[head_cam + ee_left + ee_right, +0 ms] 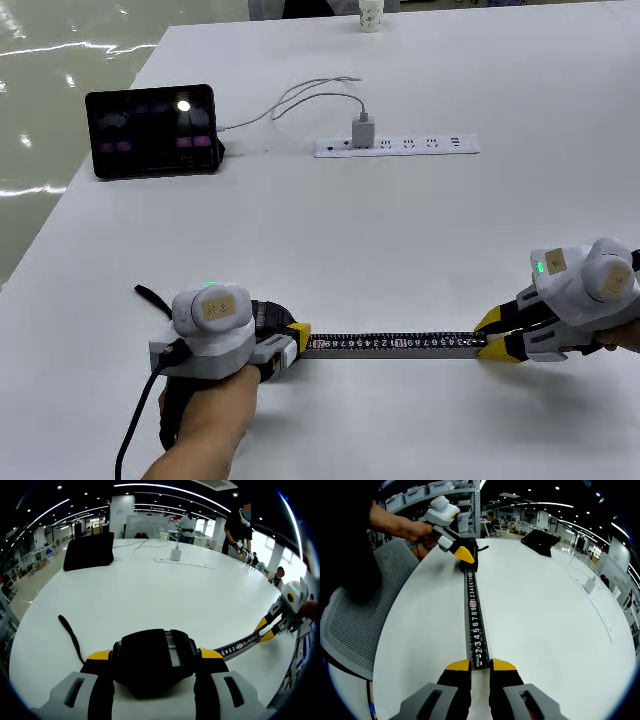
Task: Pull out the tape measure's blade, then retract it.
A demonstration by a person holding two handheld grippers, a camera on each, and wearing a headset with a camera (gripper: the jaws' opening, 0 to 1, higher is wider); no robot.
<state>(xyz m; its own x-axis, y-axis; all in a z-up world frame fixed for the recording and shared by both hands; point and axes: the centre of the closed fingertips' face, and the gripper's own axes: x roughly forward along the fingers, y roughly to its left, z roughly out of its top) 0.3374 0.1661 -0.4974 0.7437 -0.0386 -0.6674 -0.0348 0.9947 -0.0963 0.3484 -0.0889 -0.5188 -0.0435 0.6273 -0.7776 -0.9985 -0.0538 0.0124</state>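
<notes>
A black tape measure case (152,656) sits clamped between the yellow-tipped jaws of my left gripper (155,655), low on the white table. In the head view the case (272,318) lies at the lower left with the left gripper (290,340) around it. Its dark numbered blade (395,343) runs flat along the table to the right. My right gripper (492,335) is shut on the blade's end. In the right gripper view the blade (474,625) stretches away from the right gripper (480,665) to the case (470,550). A black wrist strap (70,635) trails from the case.
A black tablet (153,130) stands at the back left of the white table (400,240). A white power strip (397,145) with a plugged charger (362,130) and cable lies behind the middle. A small cup (371,14) stands at the far edge. People stand beyond the table.
</notes>
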